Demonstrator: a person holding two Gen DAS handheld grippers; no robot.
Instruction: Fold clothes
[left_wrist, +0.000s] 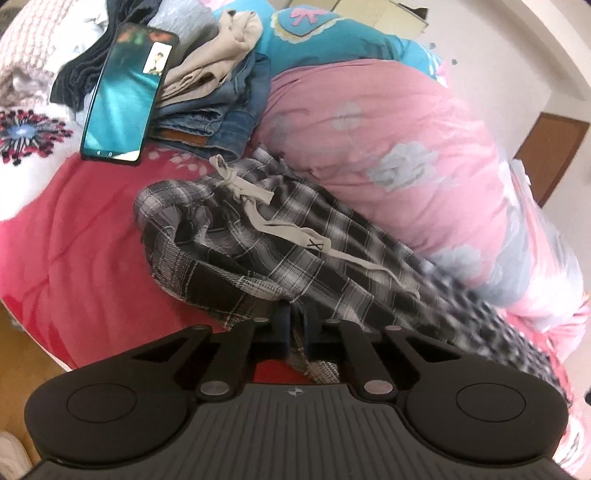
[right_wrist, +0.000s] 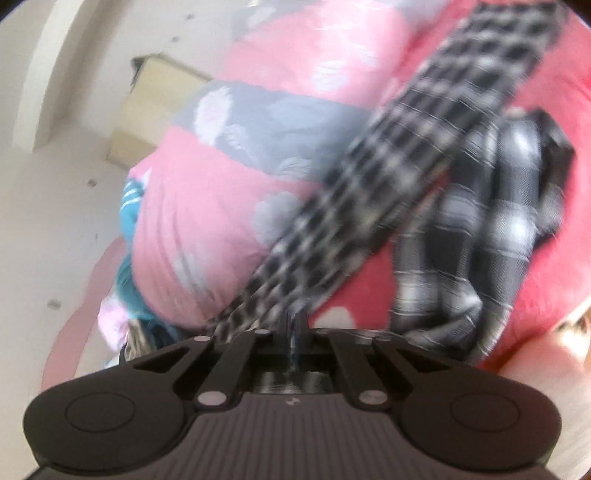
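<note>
The left gripper (left_wrist: 294, 325) clamps an edge of the plaid trousers (left_wrist: 258, 240), which lie on the red bedsheet (left_wrist: 74, 236) just ahead. Only this view shows their drawstring (left_wrist: 255, 206), a phone (left_wrist: 125, 92) and folded jeans (left_wrist: 221, 118). The right gripper (right_wrist: 294, 328) pinches a taut plaid strip (blurred).

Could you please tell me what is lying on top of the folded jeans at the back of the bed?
Folded beige clothing lies on the jeans, and a phone leans against that stack. What lies under the jeans is covered.
</note>
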